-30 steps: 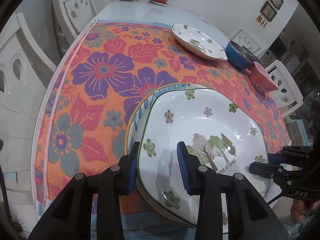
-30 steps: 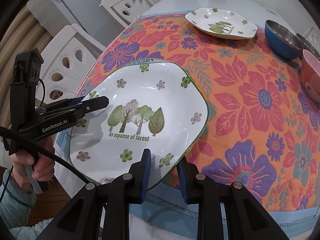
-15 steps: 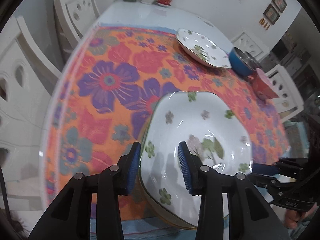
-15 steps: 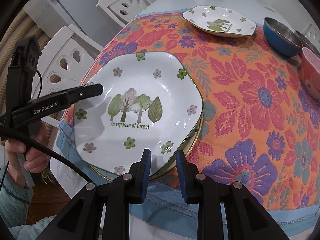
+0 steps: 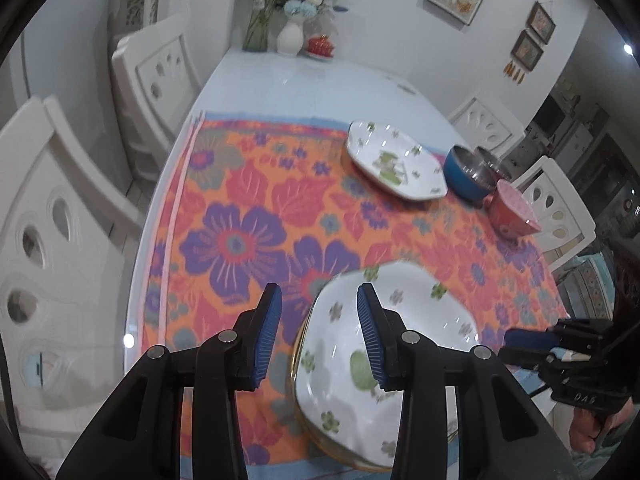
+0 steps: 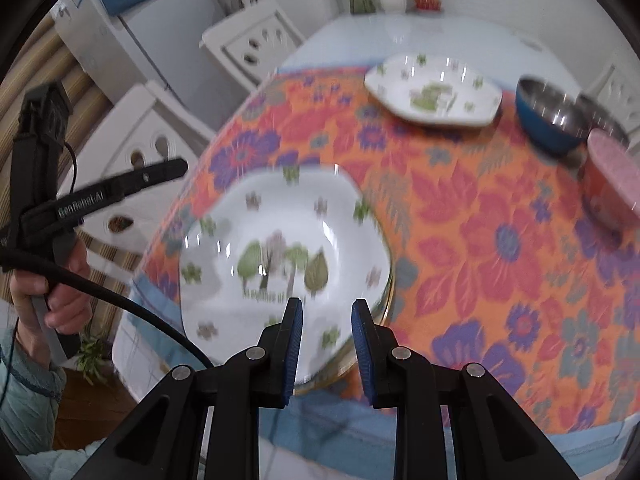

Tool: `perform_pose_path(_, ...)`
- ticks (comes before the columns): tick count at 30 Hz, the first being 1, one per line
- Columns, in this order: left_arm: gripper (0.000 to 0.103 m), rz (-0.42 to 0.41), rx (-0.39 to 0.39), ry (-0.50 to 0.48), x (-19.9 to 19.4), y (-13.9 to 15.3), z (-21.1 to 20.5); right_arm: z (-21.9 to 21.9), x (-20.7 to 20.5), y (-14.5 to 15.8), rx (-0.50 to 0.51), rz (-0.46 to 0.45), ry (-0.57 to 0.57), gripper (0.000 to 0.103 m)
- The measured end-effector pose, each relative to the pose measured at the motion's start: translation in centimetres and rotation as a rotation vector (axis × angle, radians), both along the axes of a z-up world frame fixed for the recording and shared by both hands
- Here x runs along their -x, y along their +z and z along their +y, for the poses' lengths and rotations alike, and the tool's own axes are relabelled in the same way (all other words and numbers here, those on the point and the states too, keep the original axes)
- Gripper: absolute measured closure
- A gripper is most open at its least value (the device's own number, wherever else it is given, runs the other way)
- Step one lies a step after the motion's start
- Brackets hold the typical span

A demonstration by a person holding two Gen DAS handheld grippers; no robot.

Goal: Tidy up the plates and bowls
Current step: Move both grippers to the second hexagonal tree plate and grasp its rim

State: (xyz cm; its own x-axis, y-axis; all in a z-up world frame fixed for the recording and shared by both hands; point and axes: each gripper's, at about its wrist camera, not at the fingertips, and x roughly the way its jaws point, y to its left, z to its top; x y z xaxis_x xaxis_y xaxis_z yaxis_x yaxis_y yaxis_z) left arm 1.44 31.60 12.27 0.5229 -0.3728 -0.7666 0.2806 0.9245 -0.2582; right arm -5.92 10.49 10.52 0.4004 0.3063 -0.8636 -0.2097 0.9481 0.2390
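So, our left gripper point(image 5: 318, 336) gapes wide and empty, our right gripper point(image 6: 326, 344) narrower, empty too. The near plate point(image 6: 280, 264) sits stacked at the table's front edge, print upright toward us, no long axis; the far plate point(image 6: 434, 92) and three bowls point(image 6: 548, 118) remain unstacked.

Glossy glazed plate point(image 6: 280, 256) on matt woven tablecloth point(image 6: 500, 240).

White near plate point(image 6: 280, 248) with green trees and small flowers; matching far plate point(image 6: 434, 94); blue bowl point(image 6: 550, 118); pink bowl point(image 6: 610, 180); orange tablecloth point(image 6: 480, 240) with purple and red flowers
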Motion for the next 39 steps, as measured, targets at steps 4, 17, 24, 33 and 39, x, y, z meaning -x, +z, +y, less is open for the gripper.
perform_pose_path(4, 0.067, -0.07, 0.007, -0.03, -0.9, 2.5, -0.8, -0.2, -1.3, 3.5, -0.004, -0.099, -0.039, 0.078)
perform_pose_path(17, 0.065, -0.231, 0.093, -0.11, -7.3, 8.4, -3.2, -6.2, -6.5, 8.6, -0.094, -0.207, -0.292, 0.078)
perform_pose_path(24, 0.034, -0.134, 0.106, -0.147, -12.9, 5.7, -5.8, -10.4, -11.9, 3.6, -0.209, -0.02, -0.428, 0.077)
perform_pose_path(33, 0.036, 0.087, 0.059, -0.18, -19.2, -2.5, -10.2, -12.8, -18.5, -3.4, -0.155, 0.132, -0.51, 0.077)
perform_pose_path(39, 0.04, 0.205, 0.081, -0.192, -21.7, -6.5, -12.0, -14.3, -21.4, -6.4, -0.13, 0.184, -0.538, 0.076)
